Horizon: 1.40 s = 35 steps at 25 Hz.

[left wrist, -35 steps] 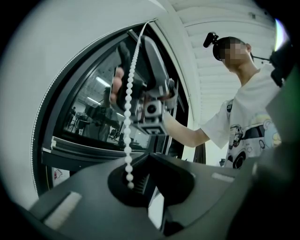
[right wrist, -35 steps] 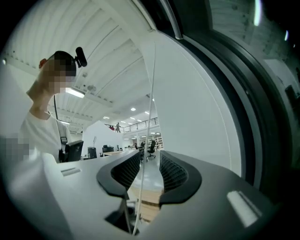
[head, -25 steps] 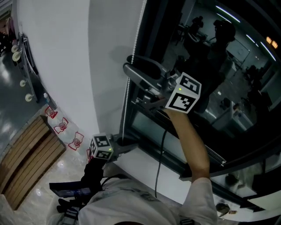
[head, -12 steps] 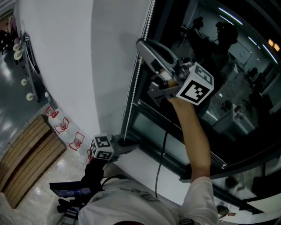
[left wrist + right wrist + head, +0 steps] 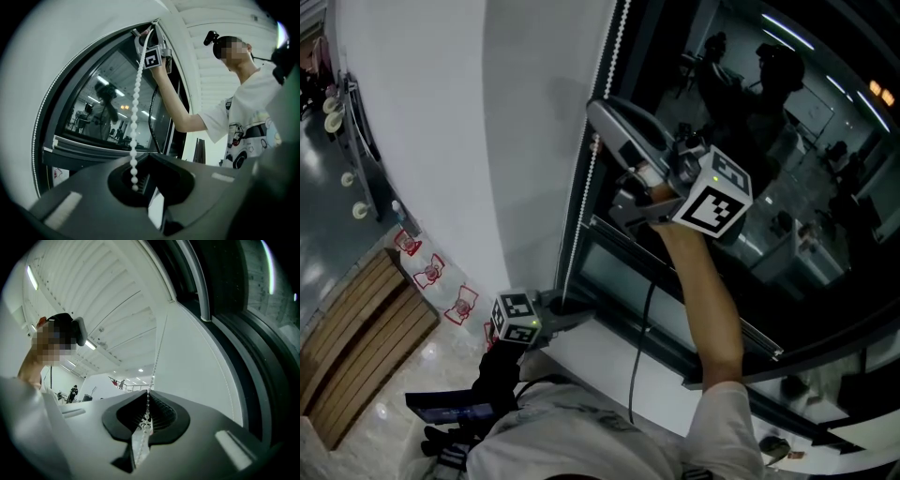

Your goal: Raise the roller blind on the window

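The right hand-held gripper (image 5: 148, 397) is lifted high beside the dark window (image 5: 806, 141), on a raised arm (image 5: 705, 291), and it points a little upward. Its jaws have just been closing and are now together on the bead chain (image 5: 137, 108), which passes between the ribbed pads and goes on upward from the tips along the white wall (image 5: 487, 141). Below this hand-held gripper the chain hangs down along the window frame to the left hand-held gripper (image 5: 145, 159), which is held low and level near the lower corner of the window. The jaws of the left one are narrow, and the chain comes down from above into the hollow between them, where its beads end; they seem to pinch it. The marker cube (image 5: 712, 197) of the right one is just behind its jaws. The glass to the right of both hand-held grippers shows only reflections. I cannot make out the cloth of the roller blind itself.
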Each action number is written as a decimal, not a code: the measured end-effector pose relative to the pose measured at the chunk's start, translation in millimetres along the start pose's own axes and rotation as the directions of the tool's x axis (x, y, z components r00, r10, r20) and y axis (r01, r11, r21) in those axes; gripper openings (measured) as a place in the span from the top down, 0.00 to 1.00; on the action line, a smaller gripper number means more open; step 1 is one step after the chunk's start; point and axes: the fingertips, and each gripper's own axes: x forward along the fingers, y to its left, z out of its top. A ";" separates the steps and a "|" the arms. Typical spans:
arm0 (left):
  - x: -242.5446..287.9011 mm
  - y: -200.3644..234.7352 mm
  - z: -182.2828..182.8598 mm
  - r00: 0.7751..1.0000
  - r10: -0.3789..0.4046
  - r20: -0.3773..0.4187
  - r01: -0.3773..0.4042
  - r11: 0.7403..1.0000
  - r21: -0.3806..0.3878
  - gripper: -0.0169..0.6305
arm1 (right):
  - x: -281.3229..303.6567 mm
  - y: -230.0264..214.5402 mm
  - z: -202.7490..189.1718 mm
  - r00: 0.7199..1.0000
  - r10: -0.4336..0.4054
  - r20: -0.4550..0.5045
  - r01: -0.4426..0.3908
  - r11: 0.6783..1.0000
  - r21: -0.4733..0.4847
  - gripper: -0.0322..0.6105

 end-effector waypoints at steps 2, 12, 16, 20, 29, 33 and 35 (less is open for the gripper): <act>0.0 -0.2 0.1 1.000 -0.001 0.000 0.001 1.000 0.002 0.98 | -1.8 2.6 -6.5 1.000 -0.003 -0.013 0.003 1.000 -0.004 0.93; -1.8 0.3 -0.3 1.000 0.002 0.002 -0.002 1.000 0.000 0.98 | -26.3 15.4 -87.6 0.992 -0.028 -0.120 0.037 0.997 0.070 0.93; -2.7 -0.5 -5.5 1.000 -0.002 0.002 0.002 1.000 0.003 0.98 | -40.4 23.2 -117.4 0.989 -0.044 -0.140 0.058 0.993 0.099 0.93; -2.8 -0.7 -3.6 1.000 -0.003 0.003 0.003 1.000 0.001 0.98 | -52.4 28.4 -144.1 0.983 -0.059 -0.172 0.081 0.989 0.125 0.93; -1.1 0.5 -2.2 1.000 -0.005 -0.004 0.005 1.000 0.002 0.98 | -79.7 36.3 -196.9 0.962 -0.085 -0.259 0.130 0.978 0.162 0.93; -1.1 1.3 -3.2 1.000 -0.001 -0.006 0.001 1.000 -0.002 0.98 | -93.6 43.1 -229.1 0.946 -0.088 -0.313 0.153 0.970 0.189 0.93; -0.8 1.9 -3.4 1.000 0.000 -0.006 0.000 1.000 -0.004 0.98 | -101.1 45.8 -245.9 0.935 -0.088 -0.344 0.165 0.966 0.201 0.93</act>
